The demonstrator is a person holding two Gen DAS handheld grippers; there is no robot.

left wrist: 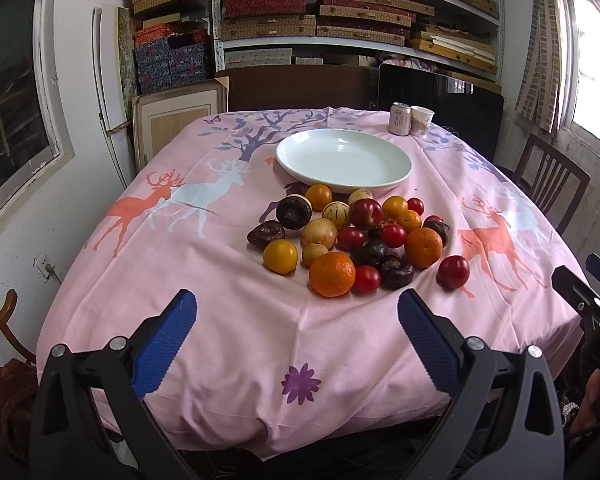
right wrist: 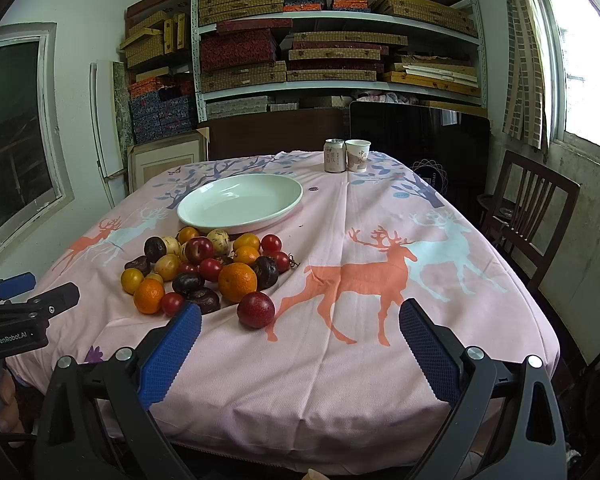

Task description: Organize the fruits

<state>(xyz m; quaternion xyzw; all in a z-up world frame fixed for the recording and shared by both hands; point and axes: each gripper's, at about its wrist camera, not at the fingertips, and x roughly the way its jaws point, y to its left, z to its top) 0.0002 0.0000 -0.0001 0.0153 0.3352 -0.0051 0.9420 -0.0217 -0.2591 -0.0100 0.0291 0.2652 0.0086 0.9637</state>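
A heap of mixed fruit lies on the pink tablecloth: oranges, small red tomatoes, dark purple fruits, yellow ones. It also shows in the right wrist view. An empty white plate sits just behind the heap, also seen in the right wrist view. One red plum lies apart at the heap's right, and shows in the right wrist view. My left gripper is open and empty, near the table's front edge, short of the nearest orange. My right gripper is open and empty, right of the plum.
A drink can and a paper cup stand at the table's far edge. A wooden chair stands at the right. Shelves of boxes fill the back wall. The left gripper's body shows in the right wrist view.
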